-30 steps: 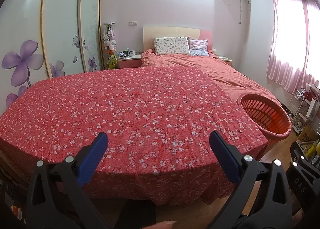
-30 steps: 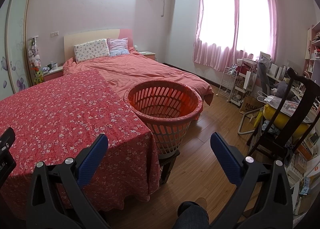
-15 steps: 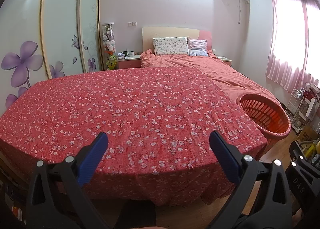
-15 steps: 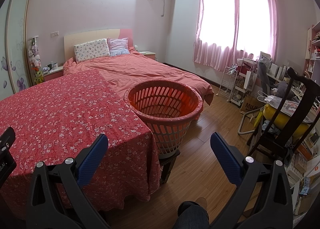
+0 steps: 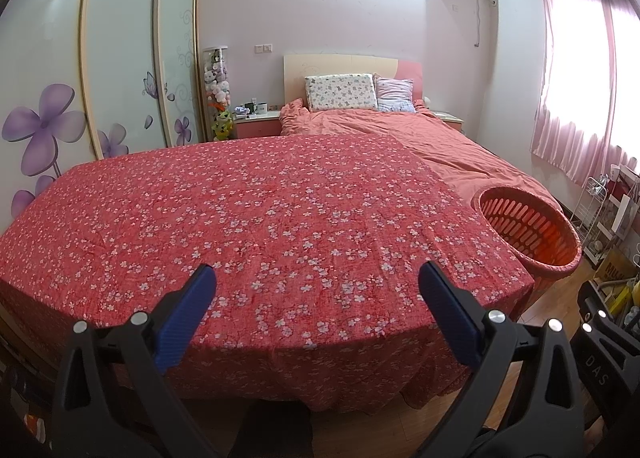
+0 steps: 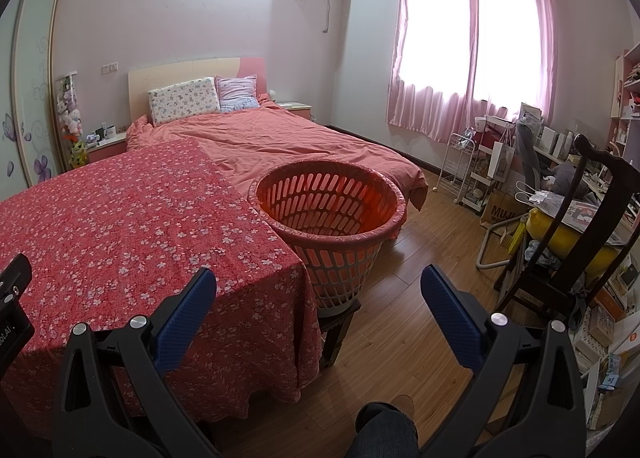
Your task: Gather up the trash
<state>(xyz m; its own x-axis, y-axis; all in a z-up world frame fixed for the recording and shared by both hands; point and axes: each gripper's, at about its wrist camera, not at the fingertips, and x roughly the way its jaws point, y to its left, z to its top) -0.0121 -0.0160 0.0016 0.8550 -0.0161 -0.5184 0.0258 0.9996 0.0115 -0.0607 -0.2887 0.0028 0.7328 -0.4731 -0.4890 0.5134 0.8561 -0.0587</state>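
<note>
My left tool point(image 5: 316, 290) hangs spread and empty above the near edge of the surface point(image 5: 260, 217), which is draped in a red flowered cloth. My right tool point(image 6: 318, 294) is likewise spread, holding nothing, over the surface's right corner. The orange slotted basket point(image 6: 328, 217) stands just beside that corner on a low stand, with the bed point(image 6: 288, 141) beyond.

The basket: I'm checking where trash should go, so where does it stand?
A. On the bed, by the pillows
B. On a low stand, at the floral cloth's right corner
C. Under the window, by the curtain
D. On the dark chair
B: the basket stands on a dark stand against the floral cloth.
</note>
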